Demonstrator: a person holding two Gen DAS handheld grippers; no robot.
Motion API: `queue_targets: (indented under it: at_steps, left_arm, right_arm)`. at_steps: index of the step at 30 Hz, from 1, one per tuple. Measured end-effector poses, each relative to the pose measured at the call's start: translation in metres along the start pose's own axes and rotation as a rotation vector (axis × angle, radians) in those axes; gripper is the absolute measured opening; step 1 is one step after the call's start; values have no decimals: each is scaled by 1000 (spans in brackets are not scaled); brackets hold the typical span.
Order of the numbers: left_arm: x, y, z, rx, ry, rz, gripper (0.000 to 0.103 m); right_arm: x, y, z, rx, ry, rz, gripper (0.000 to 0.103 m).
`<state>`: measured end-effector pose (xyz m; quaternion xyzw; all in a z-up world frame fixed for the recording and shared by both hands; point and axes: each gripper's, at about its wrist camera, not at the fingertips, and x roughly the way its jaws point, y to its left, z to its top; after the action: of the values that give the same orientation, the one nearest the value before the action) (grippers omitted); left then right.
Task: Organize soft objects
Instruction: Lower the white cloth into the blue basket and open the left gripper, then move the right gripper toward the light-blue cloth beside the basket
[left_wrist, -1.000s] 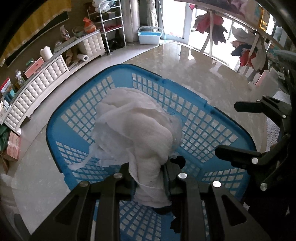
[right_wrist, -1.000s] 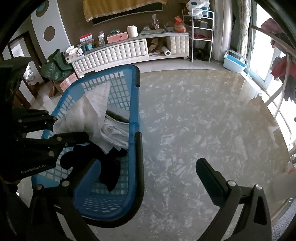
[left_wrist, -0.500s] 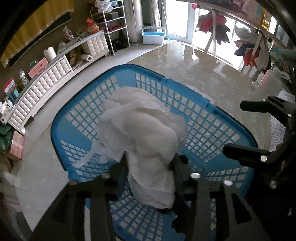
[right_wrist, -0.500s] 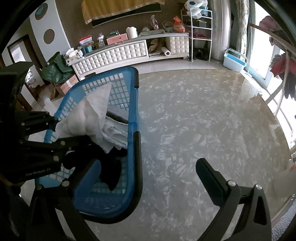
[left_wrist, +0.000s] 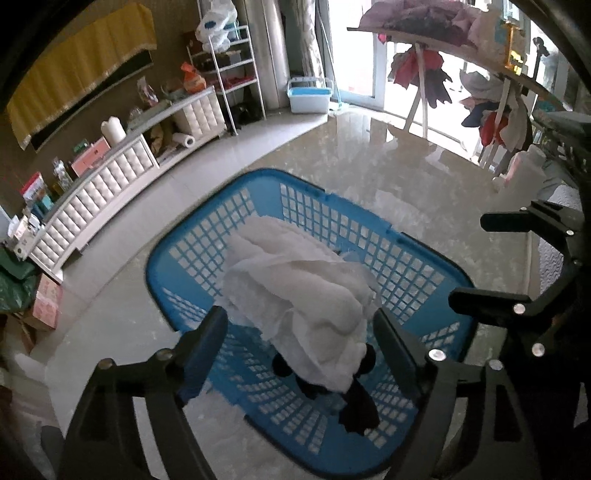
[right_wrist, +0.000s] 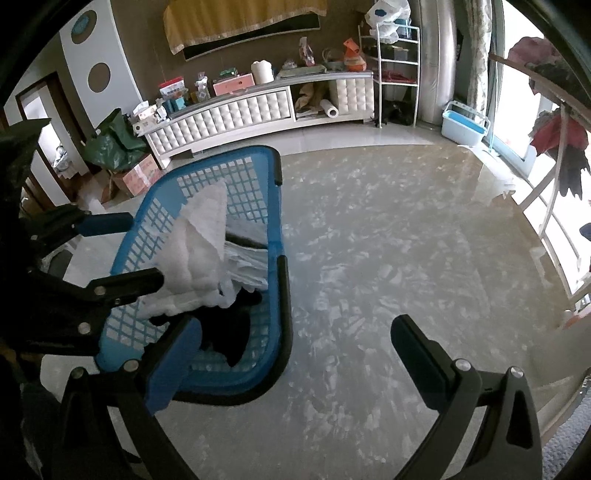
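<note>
A white cloth (left_wrist: 299, 291) lies heaped in a blue lattice laundry basket (left_wrist: 413, 273) on the floor, on top of a black garment (left_wrist: 358, 406). My left gripper (left_wrist: 299, 336) is open and empty, raised above the near side of the basket with the cloth between and below its fingers. In the right wrist view the same cloth (right_wrist: 199, 251) and basket (right_wrist: 273, 229) sit at left. My right gripper (right_wrist: 295, 347) is open and empty, to the right of the basket over the bare floor.
A white tufted low cabinet (right_wrist: 229, 114) with clutter lines the far wall. A white wire shelf (right_wrist: 397, 66) and a small blue tub (right_wrist: 465, 125) stand near the window. A drying rack with clothes (left_wrist: 461, 48) is at right. Marble floor (right_wrist: 406, 236) spreads right of the basket.
My left gripper has opened and let go of the white cloth, which has dropped into the basket. The left gripper has lifted and pulled back. The right gripper stays open and nearly still.
</note>
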<state>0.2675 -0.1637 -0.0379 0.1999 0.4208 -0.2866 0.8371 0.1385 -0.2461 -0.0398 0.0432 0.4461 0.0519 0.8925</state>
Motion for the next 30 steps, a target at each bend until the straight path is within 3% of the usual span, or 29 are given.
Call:
queue_targets:
  at_steps: [14, 19, 23, 30]
  left_arm:
    - [-65, 19, -31, -67, -67, 12, 83]
    - [-85, 28, -48, -92, -88, 63, 88]
    - [-100, 37, -63, -125, -111, 72, 103]
    - [-115, 60, -89, -202, -126, 89, 103]
  right_arm:
    - [-29, 38, -1, -68, -45, -2, 103]
    - [-31, 56, -3, -99, -53, 4, 103]
    - [-28, 69, -3, -121, -52, 8, 103]
    - [-22, 93, -1, -156, -44, 24, 103]
